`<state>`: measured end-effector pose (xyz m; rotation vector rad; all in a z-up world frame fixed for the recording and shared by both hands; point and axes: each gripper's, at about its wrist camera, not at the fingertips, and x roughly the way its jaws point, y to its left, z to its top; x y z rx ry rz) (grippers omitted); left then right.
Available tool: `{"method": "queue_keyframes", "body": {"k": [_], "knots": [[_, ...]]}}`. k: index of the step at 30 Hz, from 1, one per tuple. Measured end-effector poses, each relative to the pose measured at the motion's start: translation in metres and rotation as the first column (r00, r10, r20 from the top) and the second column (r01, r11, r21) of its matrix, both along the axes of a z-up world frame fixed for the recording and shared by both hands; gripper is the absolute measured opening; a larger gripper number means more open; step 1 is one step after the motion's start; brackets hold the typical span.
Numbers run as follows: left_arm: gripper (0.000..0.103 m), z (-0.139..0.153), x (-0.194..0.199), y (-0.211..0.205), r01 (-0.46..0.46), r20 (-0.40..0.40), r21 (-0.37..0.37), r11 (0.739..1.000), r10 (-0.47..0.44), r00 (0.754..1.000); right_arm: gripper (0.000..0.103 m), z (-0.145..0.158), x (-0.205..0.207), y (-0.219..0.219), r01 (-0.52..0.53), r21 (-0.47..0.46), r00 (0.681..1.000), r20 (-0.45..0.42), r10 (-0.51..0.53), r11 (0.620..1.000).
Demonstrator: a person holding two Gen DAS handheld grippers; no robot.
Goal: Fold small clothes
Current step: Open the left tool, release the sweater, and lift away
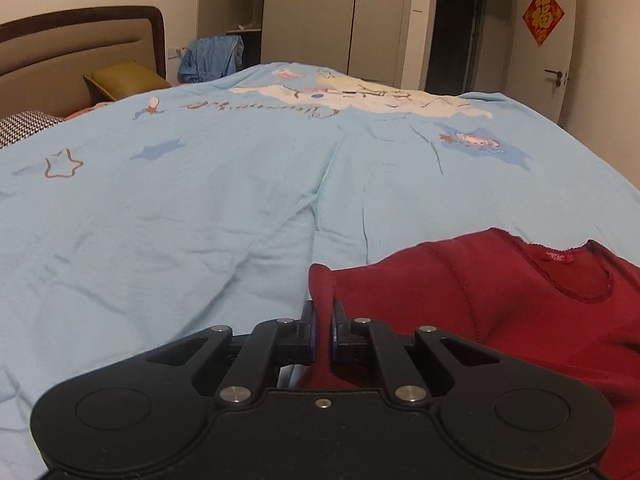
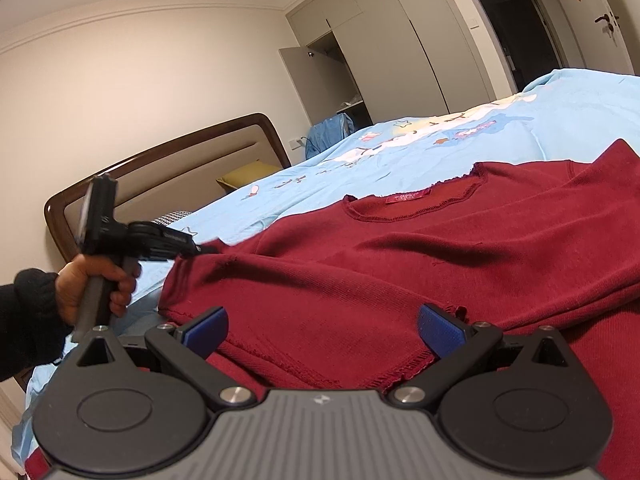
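On the left side of the light blue printed bedsheet (image 1: pixel 200 208), the left gripper (image 1: pixel 322 320) has its jaws pinched tight on a raised ridge of the dark red knit top (image 2: pixel 400 264), at what looks like a sleeve or side edge; in the right wrist view a hand (image 2: pixel 96 284) in a black sleeve holds that tool by its handle. Spread across the bed toward the right, the garment lies mostly flat with its neckline and small red label (image 2: pixel 408 197) facing up. Nearest the camera, the right gripper (image 2: pixel 324 332) hovers over the raw-stitched hem with its blue-padded jaws spread wide, cloth lying between them but not clamped. The fabric looks soft, light and limp, so it should drape and wrinkle rather than hold a crease; a single pinch would likely let the rest sag. The hem corner under the right tool seems the sensible second hold, taken through both layers near the edge.
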<state>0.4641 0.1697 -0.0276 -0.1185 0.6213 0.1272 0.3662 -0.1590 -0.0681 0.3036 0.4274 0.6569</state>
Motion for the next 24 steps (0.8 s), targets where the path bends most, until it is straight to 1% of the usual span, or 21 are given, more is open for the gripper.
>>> {"method": "queue_keyframes", "body": {"k": [2, 4, 6, 7, 9, 11, 13, 15, 16, 18, 20, 24], "knots": [[0.009, -0.006, 0.004, 0.003, -0.017, -0.015, -0.027, 0.999, 0.017, 1.000, 0.103, 0.000, 0.000, 0.000, 0.001, -0.004, 1.000, -0.001, -0.001, 1.000], [0.018, -0.008, 0.004, 0.005, -0.033, -0.021, -0.035, 0.999, 0.032, 0.999, 0.103, 0.000, 0.000, 0.000, 0.001, -0.007, 1.000, -0.002, -0.001, 1.000], [0.034, -0.005, 0.001, 0.007, -0.040, -0.016, -0.046, 0.998, 0.040, 0.999, 0.103, 0.001, -0.001, 0.000, 0.001, -0.008, 1.000, -0.003, -0.001, 1.000], [0.037, -0.002, -0.001, 0.009, -0.041, -0.010, -0.054, 0.998, 0.041, 0.999, 0.103, 0.001, -0.001, 0.000, 0.001, -0.011, 1.000, -0.004, -0.001, 1.000], [0.056, 0.006, -0.010, 0.012, -0.046, 0.012, -0.064, 0.997, 0.047, 0.999, 0.103, 0.004, -0.001, 0.001, 0.002, -0.022, 1.000, -0.009, -0.002, 1.000], [0.064, 0.015, -0.022, 0.014, -0.049, 0.035, -0.066, 0.997, 0.051, 0.998, 0.103, 0.009, -0.005, 0.003, 0.012, -0.054, 1.000, -0.009, -0.012, 0.998], [0.069, 0.025, -0.035, 0.014, -0.044, 0.050, -0.052, 0.998, 0.047, 0.998, 0.103, 0.014, -0.013, 0.006, 0.030, -0.103, 1.000, 0.006, -0.029, 0.994], [0.081, 0.035, -0.052, 0.012, -0.037, 0.065, -0.025, 0.999, 0.038, 0.997, 0.103, 0.019, -0.027, 0.009, 0.048, -0.155, 0.999, 0.025, -0.045, 0.987], [0.085, 0.040, -0.062, 0.010, -0.031, 0.076, -0.009, 0.999, 0.031, 0.997, 0.103, 0.021, -0.034, 0.010, 0.046, -0.178, 0.999, 0.030, -0.042, 0.983], [0.096, 0.046, -0.082, 0.005, -0.010, 0.096, 0.017, 1.000, 0.009, 0.995, 0.103, 0.024, -0.052, 0.011, 0.029, -0.229, 0.999, 0.047, -0.019, 0.973], [0.098, 0.048, -0.105, 0.000, 0.015, 0.104, 0.042, 0.999, -0.019, 0.994, 0.103, 0.026, -0.074, 0.012, 0.022, -0.295, 0.997, 0.076, 0.000, 0.955], [0.099, 0.043, -0.149, -0.012, 0.061, 0.087, 0.070, 0.996, -0.067, 0.994, 0.103, 0.025, -0.124, 0.008, 0.039, -0.407, 0.992, 0.129, 0.015, 0.913]]}}
